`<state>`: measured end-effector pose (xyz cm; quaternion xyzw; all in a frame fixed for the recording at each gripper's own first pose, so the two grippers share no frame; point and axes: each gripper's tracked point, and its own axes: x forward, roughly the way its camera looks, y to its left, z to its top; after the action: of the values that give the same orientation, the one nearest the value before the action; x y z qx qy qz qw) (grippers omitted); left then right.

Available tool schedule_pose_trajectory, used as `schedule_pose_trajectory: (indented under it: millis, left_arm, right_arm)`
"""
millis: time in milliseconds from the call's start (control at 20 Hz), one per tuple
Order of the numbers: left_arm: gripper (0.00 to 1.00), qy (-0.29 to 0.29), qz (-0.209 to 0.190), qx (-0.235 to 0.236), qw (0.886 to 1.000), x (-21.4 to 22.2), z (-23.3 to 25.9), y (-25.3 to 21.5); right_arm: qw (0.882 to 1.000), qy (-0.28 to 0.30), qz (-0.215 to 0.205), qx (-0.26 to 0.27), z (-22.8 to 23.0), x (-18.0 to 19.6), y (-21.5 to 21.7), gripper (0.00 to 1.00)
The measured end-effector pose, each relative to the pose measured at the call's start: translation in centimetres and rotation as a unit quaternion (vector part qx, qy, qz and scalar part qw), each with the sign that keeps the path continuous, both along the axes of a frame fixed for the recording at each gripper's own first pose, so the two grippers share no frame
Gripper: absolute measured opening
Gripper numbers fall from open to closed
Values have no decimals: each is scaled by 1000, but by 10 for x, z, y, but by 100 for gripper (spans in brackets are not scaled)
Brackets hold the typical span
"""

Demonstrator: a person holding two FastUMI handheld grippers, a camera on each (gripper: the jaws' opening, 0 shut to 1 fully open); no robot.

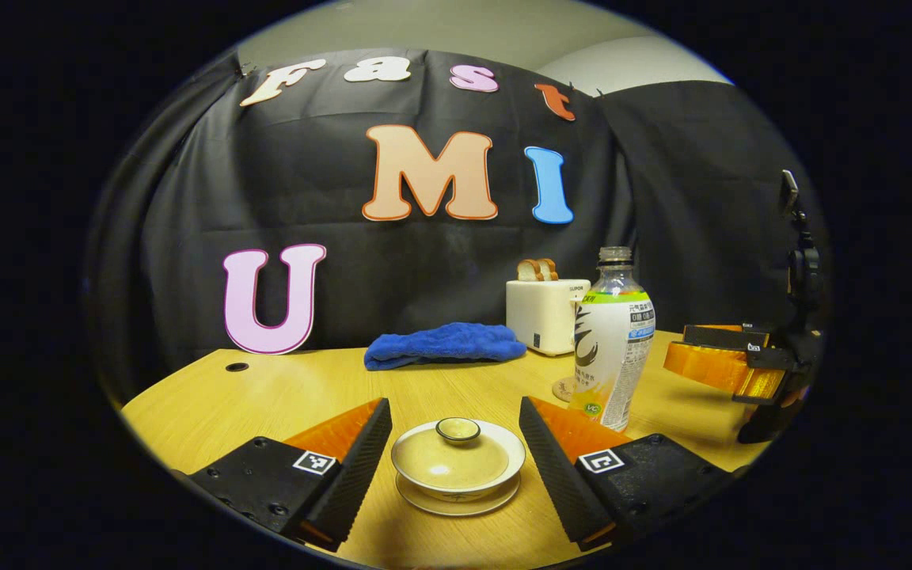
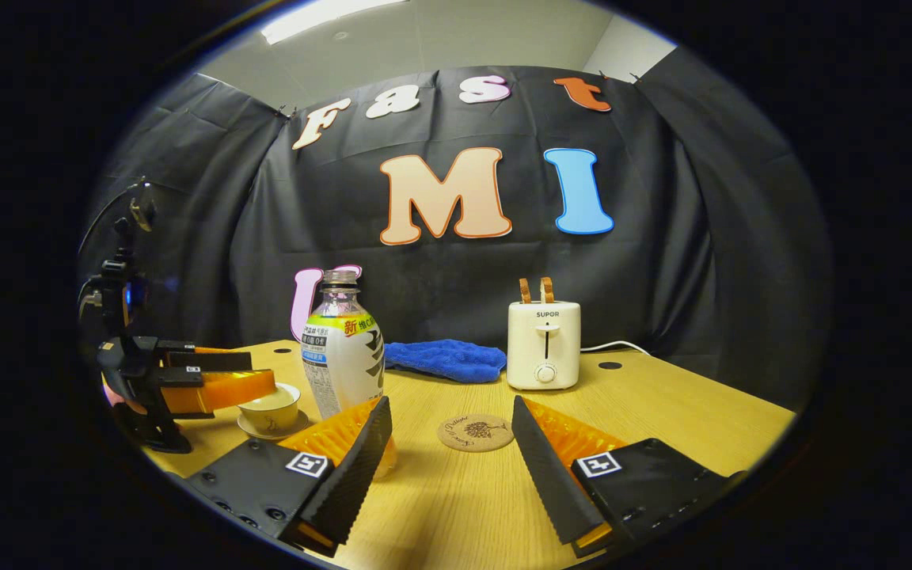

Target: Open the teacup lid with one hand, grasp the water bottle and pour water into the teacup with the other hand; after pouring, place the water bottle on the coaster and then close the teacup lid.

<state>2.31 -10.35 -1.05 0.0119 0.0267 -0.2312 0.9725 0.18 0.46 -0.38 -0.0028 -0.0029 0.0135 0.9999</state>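
Your left gripper (image 1: 456,455) has its fingers spread wide around the lidded teacup (image 1: 457,465), not touching it; the lid's knob (image 1: 457,429) points straight up. Your right gripper (image 2: 450,459) is also wide open, the coaster (image 2: 475,432) between its fingers. The water bottle (image 2: 343,352) stands upright on the tabletop (image 2: 701,419), neck up, just left of the coaster.

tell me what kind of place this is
Probably a staged recording booth, not a real kitchen: black cloth wall behind a wooden table, with props laid out, namely a toaster, bottle and lidded teacup.
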Motion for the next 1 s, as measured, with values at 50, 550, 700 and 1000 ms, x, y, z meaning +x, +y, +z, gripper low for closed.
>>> schedule_pose_trajectory:
  millis: [50,550,700,1000]
  left_arm:
    - [95,4,-4,4,1000,2,-1,-2]
    - [67,35,-20,47,998,16,-15,-16]
    - [64,33,-18,45,998,15,-14,-13]
    - [38,33,-2,47,998,18,-14,-7]
  right_arm:
    - [1000,0,0,0,0,0,0,96]
    - [1000,0,4,0,0,1,1,94]
    - [1000,0,5,0,0,0,2,94]
    - [1000,0,6,-1,-1,0,2,94]
